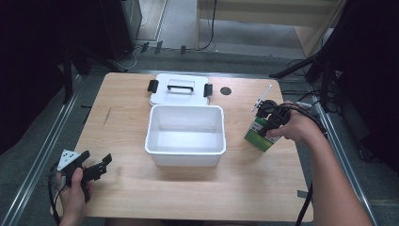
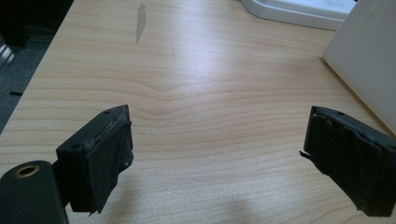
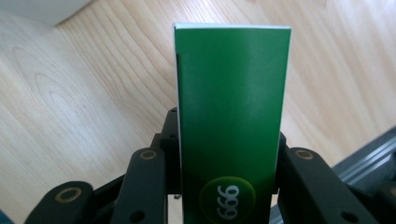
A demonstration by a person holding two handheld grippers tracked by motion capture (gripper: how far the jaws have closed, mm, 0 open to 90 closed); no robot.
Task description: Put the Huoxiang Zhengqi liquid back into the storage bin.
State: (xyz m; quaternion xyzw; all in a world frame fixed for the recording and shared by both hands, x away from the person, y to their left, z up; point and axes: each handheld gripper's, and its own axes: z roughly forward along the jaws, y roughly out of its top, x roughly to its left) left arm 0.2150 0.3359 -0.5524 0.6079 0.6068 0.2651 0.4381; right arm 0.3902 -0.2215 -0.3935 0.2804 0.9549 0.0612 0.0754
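A green carton point(image 1: 258, 136) with a white edge stands tilted on the right side of the wooden table. My right gripper point(image 1: 268, 128) comes at it from the right and is shut on it. In the right gripper view the green carton point(image 3: 232, 107) rises between the two black jaws, which press on its sides, so the right gripper point(image 3: 229, 158) holds it over the table. Near the front left corner my left gripper point(image 1: 101, 164) rests in a hand. The left gripper point(image 2: 219, 154) is open, with bare wood between its jaws.
A white open bin point(image 1: 186, 109) sits mid-table, and its wall point(image 2: 369, 60) stands right of my left jaws. The bin's lid point(image 1: 162, 94), with black handle and latches, lies behind it. A dark round grommet point(image 1: 226, 91) sits near the far edge. Metal rails flank the table.
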